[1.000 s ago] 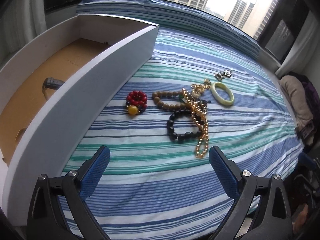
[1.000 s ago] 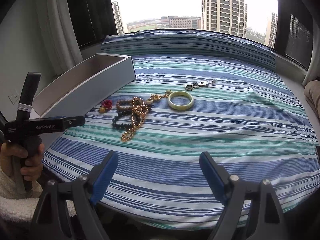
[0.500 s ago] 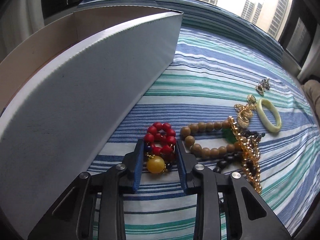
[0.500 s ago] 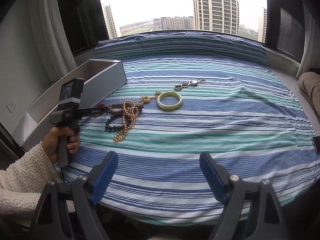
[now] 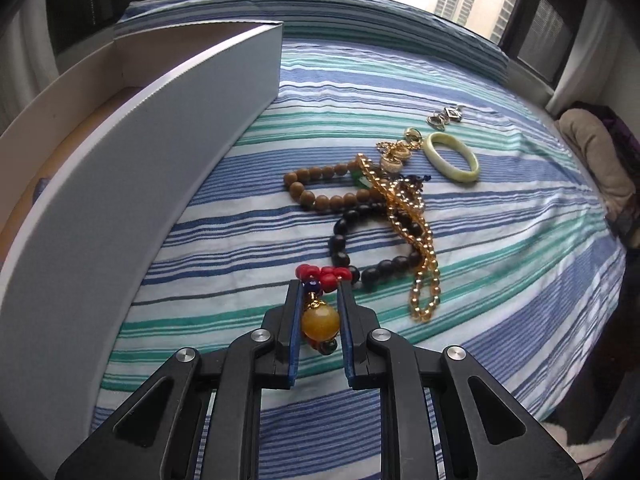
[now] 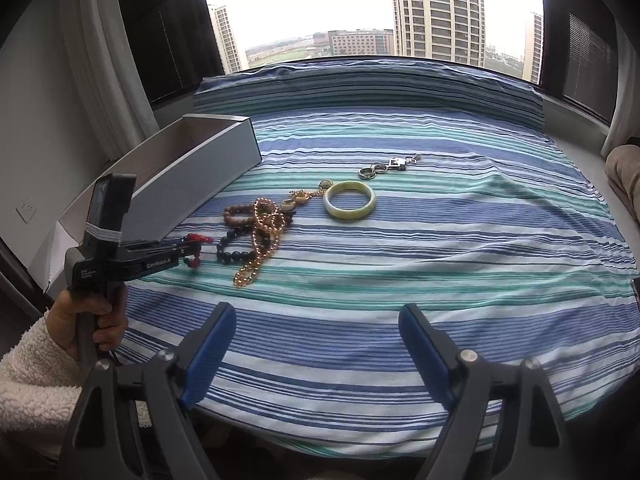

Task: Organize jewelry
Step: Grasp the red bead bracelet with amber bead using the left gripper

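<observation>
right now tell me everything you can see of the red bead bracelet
The red bead bracelet is a string of small glossy red beads with a large amber bead, a blue bead and dark ones. The left claw, which has just been closing, pinches it between its blue pads. The right view shows beads dangling above the striped bedspread.

A bed fills the room's middle, covered by a sheet striped in blue, teal and white. Behind it a wide window shows tall apartment towers under a pale, overcast sky — flat daylight. Dark blinds and pale curtains flank the glass. A wall socket sits on the left wall.
</observation>
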Motion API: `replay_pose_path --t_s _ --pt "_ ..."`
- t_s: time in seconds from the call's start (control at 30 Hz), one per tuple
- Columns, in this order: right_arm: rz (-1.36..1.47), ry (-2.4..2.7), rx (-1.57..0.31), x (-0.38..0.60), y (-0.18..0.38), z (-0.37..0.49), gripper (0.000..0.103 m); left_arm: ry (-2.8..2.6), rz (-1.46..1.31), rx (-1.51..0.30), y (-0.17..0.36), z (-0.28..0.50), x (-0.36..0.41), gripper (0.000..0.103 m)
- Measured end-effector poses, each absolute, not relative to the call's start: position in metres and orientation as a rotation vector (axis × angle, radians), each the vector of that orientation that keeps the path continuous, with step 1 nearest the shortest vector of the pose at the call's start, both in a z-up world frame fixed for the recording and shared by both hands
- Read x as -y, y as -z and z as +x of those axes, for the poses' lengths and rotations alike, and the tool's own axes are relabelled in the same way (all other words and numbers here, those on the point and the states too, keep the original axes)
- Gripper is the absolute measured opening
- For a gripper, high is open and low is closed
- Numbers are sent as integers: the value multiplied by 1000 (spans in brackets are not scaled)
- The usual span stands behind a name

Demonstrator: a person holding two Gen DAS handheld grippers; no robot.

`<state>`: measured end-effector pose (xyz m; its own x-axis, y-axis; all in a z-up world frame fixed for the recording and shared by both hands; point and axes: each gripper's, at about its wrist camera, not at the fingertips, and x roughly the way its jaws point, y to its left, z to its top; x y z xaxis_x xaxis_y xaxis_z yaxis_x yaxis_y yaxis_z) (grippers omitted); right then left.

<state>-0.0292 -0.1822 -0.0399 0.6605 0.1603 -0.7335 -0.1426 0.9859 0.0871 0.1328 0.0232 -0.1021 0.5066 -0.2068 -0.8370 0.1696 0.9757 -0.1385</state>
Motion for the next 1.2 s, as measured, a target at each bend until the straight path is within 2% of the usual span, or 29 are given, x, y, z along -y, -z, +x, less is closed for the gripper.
replay_pose_path --t_s 0.3,0.33,0.4,0.43,0.6,0.9,0.93,0.97,1.0,1.2 --pt "28 -191 -855 179 47 -29 85 145 -106 -1047 103 113 -63 17" --pt "29 -192 -857 179 48 -29 85 142 -122 -1051 103 112 -67 19" --pt "29 -192 -857 179 49 -29 85 156 -144 -1058 102 107 -71 33" --pt "29 -191 -856 179 48 -29 85 163 -148 -1057 101 105 -72 45" --pt "29 -197 -857 177 48 -26 85 160 -44 -1080 113 106 -56 47" --pt "38 -172 -848 182 46 -27 85 114 36 -1119 129 99 -48 41" --pt "46 -169 -851 183 47 -26 85 105 33 -1114 129 99 -50 32" --pt "53 -169 -856 184 48 -24 85 102 22 -1114 129 99 -52 18" --pt "58 -172 -863 185 50 -22 85 105 5 -1118 129 99 -54 16" --pt "86 -212 -893 200 52 9 85 117 -85 -1140 129 102 -65 15"
